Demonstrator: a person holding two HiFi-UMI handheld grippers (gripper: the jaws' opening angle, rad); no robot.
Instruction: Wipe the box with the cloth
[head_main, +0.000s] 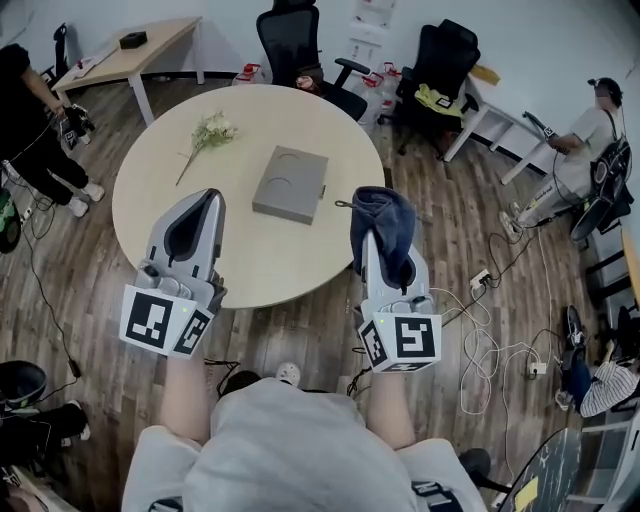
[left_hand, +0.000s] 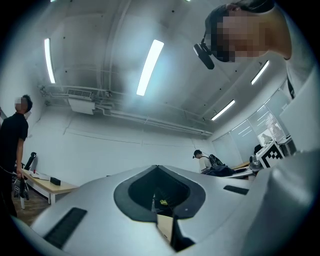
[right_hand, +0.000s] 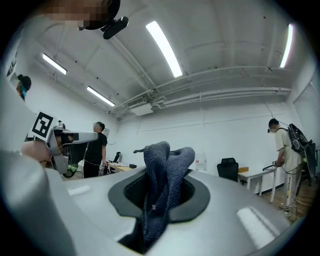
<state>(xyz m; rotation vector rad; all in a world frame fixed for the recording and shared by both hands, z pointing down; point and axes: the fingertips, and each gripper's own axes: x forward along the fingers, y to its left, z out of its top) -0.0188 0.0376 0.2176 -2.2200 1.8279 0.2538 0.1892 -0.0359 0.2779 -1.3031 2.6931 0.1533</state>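
While both hover over the near table (head_main: 265, 265) edge, my left gripper (head_main: 205, 202) has its jaws pressed together on nothing, and my right gripper (head_main: 388, 255) is clamped on the dark blue cloth (head_main: 383, 215). Farther out, the grey box (head_main: 290, 184) lies flat mid-table, with flowers (head_main: 210, 133) beyond.

A dark wood-plank floor (head_main: 60, 290) runs under a round, pale bench (head_main: 150, 210). Behind it stand two black office chairs (head_main: 295, 40), a long light-wood desk (head_main: 150, 45) at the far left and a white desk (head_main: 500, 120) at the right. White cables (head_main: 480, 350) trail over the floor. The walls (right_hand: 225, 135) are white. On the white ceiling, strip lights (right_hand: 165, 47) glow beside exposed pipes (right_hand: 225, 92).
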